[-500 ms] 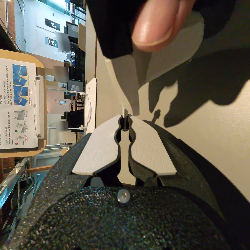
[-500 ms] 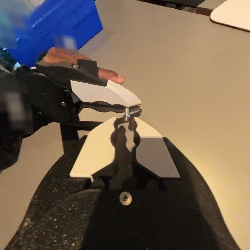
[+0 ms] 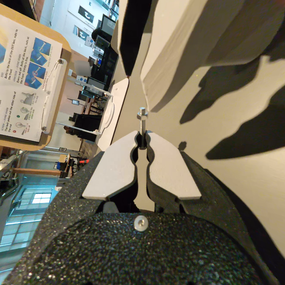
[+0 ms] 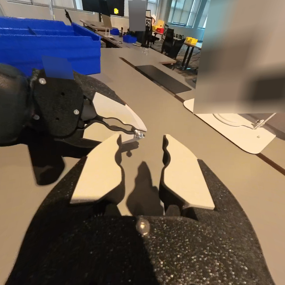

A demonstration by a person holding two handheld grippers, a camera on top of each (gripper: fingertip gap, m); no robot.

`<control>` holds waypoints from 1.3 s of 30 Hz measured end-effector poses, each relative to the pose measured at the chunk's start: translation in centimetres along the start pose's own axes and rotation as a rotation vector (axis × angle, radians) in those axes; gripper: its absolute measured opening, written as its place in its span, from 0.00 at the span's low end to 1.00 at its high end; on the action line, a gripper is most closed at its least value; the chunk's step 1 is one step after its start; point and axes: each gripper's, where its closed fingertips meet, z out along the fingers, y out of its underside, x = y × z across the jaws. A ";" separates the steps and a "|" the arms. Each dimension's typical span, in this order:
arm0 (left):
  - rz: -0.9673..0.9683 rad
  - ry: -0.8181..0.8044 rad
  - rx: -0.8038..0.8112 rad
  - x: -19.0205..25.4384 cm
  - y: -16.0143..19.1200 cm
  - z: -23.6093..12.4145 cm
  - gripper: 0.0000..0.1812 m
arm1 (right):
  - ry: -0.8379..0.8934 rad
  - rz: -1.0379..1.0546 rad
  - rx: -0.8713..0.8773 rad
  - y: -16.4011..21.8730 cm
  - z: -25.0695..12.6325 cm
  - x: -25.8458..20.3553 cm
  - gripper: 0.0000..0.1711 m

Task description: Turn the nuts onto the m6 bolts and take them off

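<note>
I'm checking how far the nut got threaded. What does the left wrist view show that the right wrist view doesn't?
Left only: the bolt's threaded shank, with its tip poking just past the nut; an instruction sheet on a board.
Right only: the open right gripper, a blue bin.
Both: the left gripper shut on the bolt, and the table.

an illustrated instruction sheet (image 3: 26, 86) on a wooden board (image 3: 61, 46) bears printed text.

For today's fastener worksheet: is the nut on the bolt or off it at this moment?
On. The nut sits threaded near the tip of the bolt, a little thread showing past it, while the left gripper clamps the bolt's head end.
</note>
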 end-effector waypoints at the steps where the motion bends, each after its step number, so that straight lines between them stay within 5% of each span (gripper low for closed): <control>1: -0.007 0.001 0.002 0.0 0.0 0.0 0.03 | 0.010 -0.008 0.002 -0.1 -0.1 0.2 0.29; 14: 0.113 -0.037 0.011 0.1 -1.0 -0.2 0.03 | 0.039 -0.035 -0.012 0.3 -0.6 1.4 0.26; 24: 0.234 -0.108 0.029 -0.5 -2.3 -1.0 0.03 | 0.051 -0.378 0.002 0.0 -1.1 0.1 0.23; 31: 0.243 -0.114 0.027 -0.7 -2.4 -1.1 0.03 | 0.004 -0.397 -0.016 0.5 -0.9 -0.8 0.24; 39: 0.275 -0.098 0.042 -0.2 -2.7 -1.1 0.03 | 0.016 -0.457 -0.101 1.7 -0.1 -1.3 0.12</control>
